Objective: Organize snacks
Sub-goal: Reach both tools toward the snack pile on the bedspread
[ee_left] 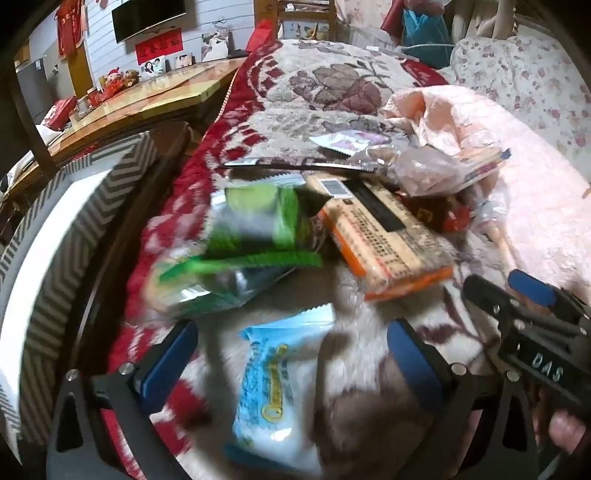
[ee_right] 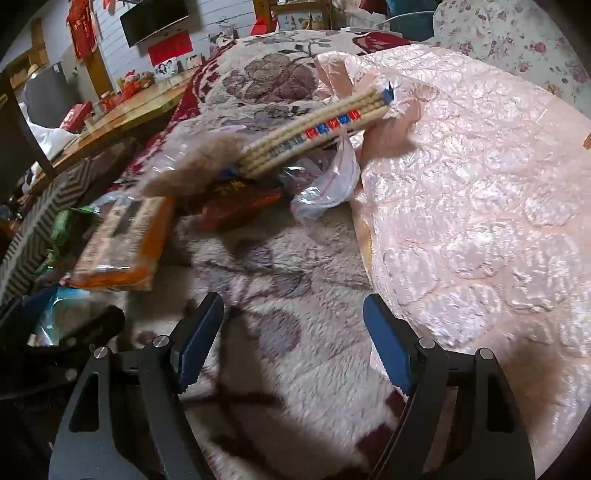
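Nearest, the left gripper (ee_left: pixel 288 354) stands wide open, empty, over a light blue plastic snack packet (ee_left: pixel 273 384) lying on the plush cream-and-maroon floral blanket (ee_left: pixel 332 85) of a bed; the right gripper (ee_right: pixel 293 339), equally wide and empty, hovers over bare blanket; "DAS" is lettered on its black body; beyond lie a green foil packet (ee_left: pixel 258 221), an orange printed biscuit pack (ee_left: pixel 384 243) and a clear-wrapped bundle of beige sticks (ee_right: pixel 314 133); right, a pink quilt (ee_right: pixel 480 184); far left, a glossy wooden desk (ee_left: pixel 147 96) and wall television (ee_left: pixel 147 16).
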